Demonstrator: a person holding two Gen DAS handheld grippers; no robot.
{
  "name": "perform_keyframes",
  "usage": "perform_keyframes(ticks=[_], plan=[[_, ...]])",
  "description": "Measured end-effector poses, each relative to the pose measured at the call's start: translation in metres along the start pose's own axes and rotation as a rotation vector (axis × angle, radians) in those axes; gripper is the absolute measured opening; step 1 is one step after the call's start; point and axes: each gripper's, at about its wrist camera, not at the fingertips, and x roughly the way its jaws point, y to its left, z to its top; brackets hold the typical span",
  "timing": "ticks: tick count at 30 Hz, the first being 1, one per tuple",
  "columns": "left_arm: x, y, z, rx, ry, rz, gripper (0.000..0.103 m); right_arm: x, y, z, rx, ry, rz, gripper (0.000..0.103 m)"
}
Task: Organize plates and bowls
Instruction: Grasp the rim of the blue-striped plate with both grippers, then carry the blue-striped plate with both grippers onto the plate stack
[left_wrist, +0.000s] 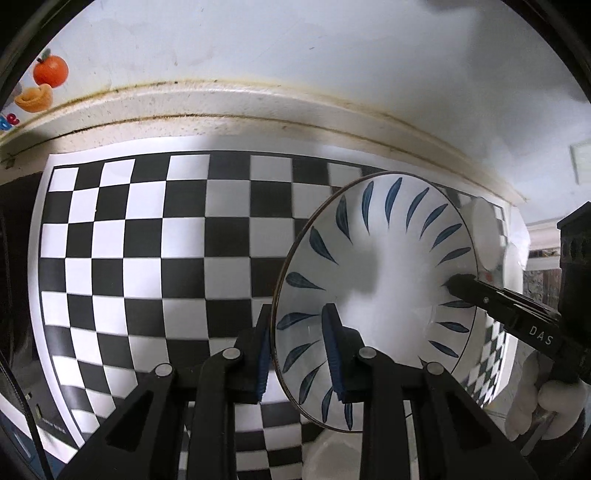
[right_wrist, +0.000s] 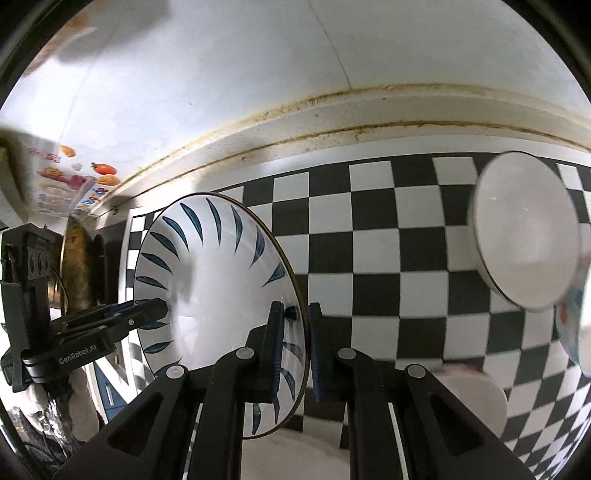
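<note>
White glaze with a ring of blue leaf strokes and a thin dark rim marks the plate (left_wrist: 376, 266), which hangs tilted above the checkered mat (left_wrist: 147, 240), clear of it, gripped on two opposite sides. The left gripper (left_wrist: 299, 350) is closed on the plate's near-left rim: one blue-ribbed pad lies against the inner face, the other sits behind the rim on the outside. The right gripper (left_wrist: 458, 286) pinches the far-right rim, its black tip over the painted leaves; a white-gloved hand (left_wrist: 535, 406) holds its handle at the right edge. In the right wrist view the same plate (right_wrist: 218, 295) stands left of centre, with the right gripper (right_wrist: 297, 350) clamped narrowly on its right rim, one finger inside the plate and one outside, while the left gripper (right_wrist: 162, 308) bites the rim from the left. To the right of the plate, well apart from it, a white bowl (right_wrist: 524, 236) stands tipped on its side, and behind it a second bowl (right_wrist: 576, 325) with coloured marks shows only in part. Another white dish (right_wrist: 472, 395) lies low at the right, blurred. The mat reaches back to a stained cream ledge (left_wrist: 258, 107) below a white wall (left_wrist: 295, 44); fruit stickers (left_wrist: 46, 81) sit at the wall's far left.
</note>
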Motion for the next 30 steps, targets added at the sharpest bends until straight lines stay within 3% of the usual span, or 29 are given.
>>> perform_keyframes(ticks=[9, 15, 30], plan=[[-0.035, -0.026, -0.044, 0.054, -0.028, -0.014, 0.023, -0.049, 0.002, -0.057, -0.005, -0.026, 0.016, 0.014], [-0.037, -0.041, -0.080, 0.078, -0.010, -0.021, 0.023, -0.071, 0.000, -0.100, -0.006, -0.030, 0.016, 0.014], [-0.008, -0.053, -0.143, 0.094, 0.087, -0.010, 0.023, -0.055, -0.030, -0.182, 0.039, 0.041, 0.016, 0.014]])
